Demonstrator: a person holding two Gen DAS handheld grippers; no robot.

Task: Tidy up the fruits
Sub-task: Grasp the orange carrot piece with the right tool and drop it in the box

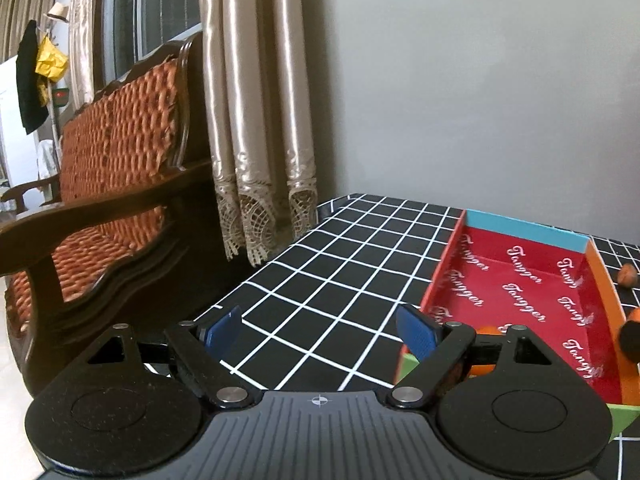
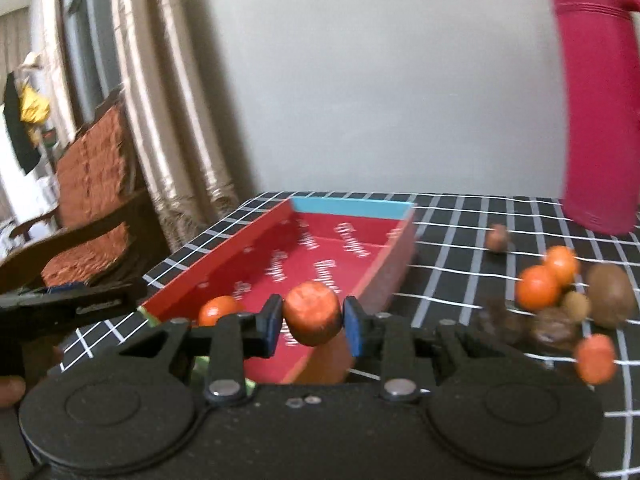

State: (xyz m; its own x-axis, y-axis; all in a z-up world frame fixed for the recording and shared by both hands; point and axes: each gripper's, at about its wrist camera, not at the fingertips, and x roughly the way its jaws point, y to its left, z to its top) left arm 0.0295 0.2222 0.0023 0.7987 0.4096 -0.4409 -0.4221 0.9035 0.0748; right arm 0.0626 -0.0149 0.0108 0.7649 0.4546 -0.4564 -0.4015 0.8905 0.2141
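My right gripper (image 2: pixel 313 320) is shut on an orange fruit (image 2: pixel 313 314) and holds it over the near end of the red box (image 2: pixel 256 240). One orange fruit (image 2: pixel 218 310) lies inside the box at its near left corner. A pile of loose fruits (image 2: pixel 560 300) lies on the table right of the box: orange ones, a brown kiwi (image 2: pixel 610 294) and small brown ones. My left gripper (image 1: pixel 320 332) is open and empty above the table, left of the box (image 1: pixel 520 280). It also shows at the left edge of the right wrist view (image 2: pixel 72 304).
A tall pink flask (image 2: pixel 596 96) stands at the back right of the checkered table (image 1: pixel 320 264). A small brown fruit (image 2: pixel 497 238) lies alone behind the pile. A wooden chair (image 1: pixel 112 200) and curtains (image 1: pixel 256 100) stand left of the table.
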